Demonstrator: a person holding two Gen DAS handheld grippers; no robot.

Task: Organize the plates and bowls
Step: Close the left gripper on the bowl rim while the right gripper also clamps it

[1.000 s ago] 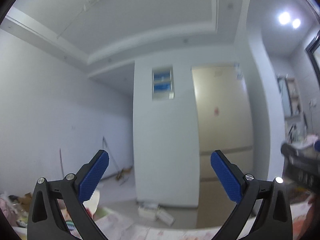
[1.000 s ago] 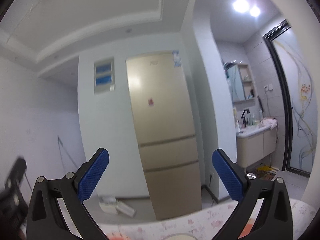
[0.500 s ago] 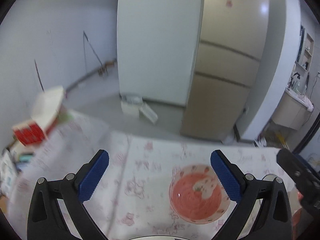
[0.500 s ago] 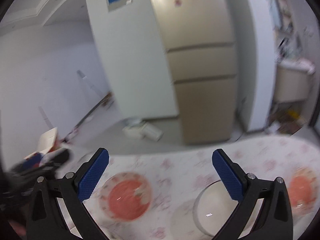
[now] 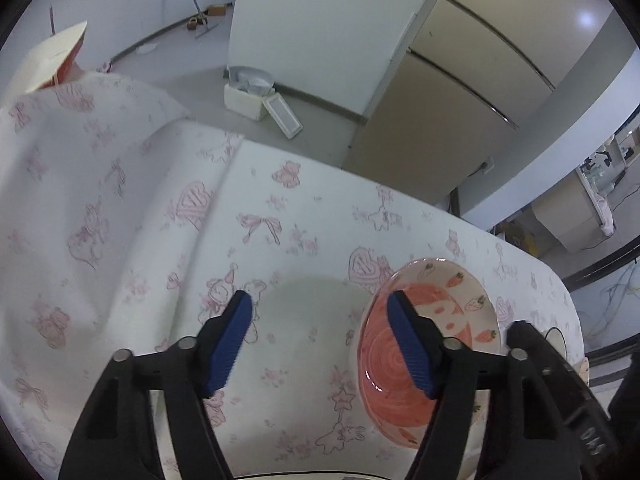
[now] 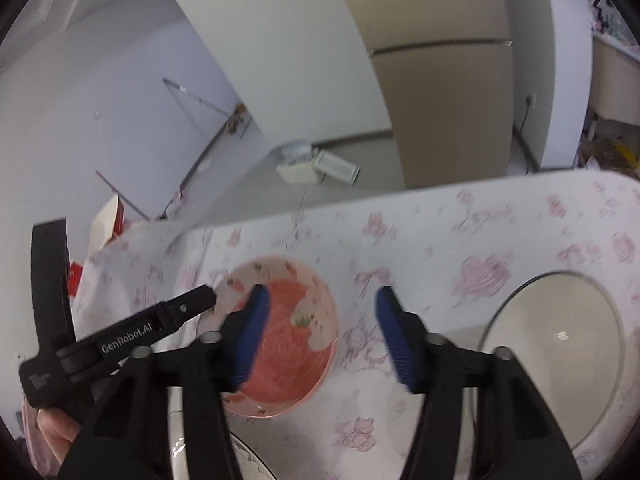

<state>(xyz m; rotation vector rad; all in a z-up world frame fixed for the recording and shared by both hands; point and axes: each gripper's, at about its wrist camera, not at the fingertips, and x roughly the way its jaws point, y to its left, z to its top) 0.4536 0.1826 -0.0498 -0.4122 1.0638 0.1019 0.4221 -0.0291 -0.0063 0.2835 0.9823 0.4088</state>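
The left gripper (image 5: 320, 344), closing on nothing, hung over bare worktop (image 5: 120, 208); the pink bowl (image 5: 460, 312) sat just rightward, mid-worktop. The right gripper (image 6: 320, 340), closing and empty, approached; next likely straddling the bowl's rim.

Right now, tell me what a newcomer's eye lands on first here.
The red strawberry bowl on the pink-printed tablecloth, lying under both grippers. Next, the clear glass plate at the right wrist view's right side. Both grippers' jaws are closing on nothing.
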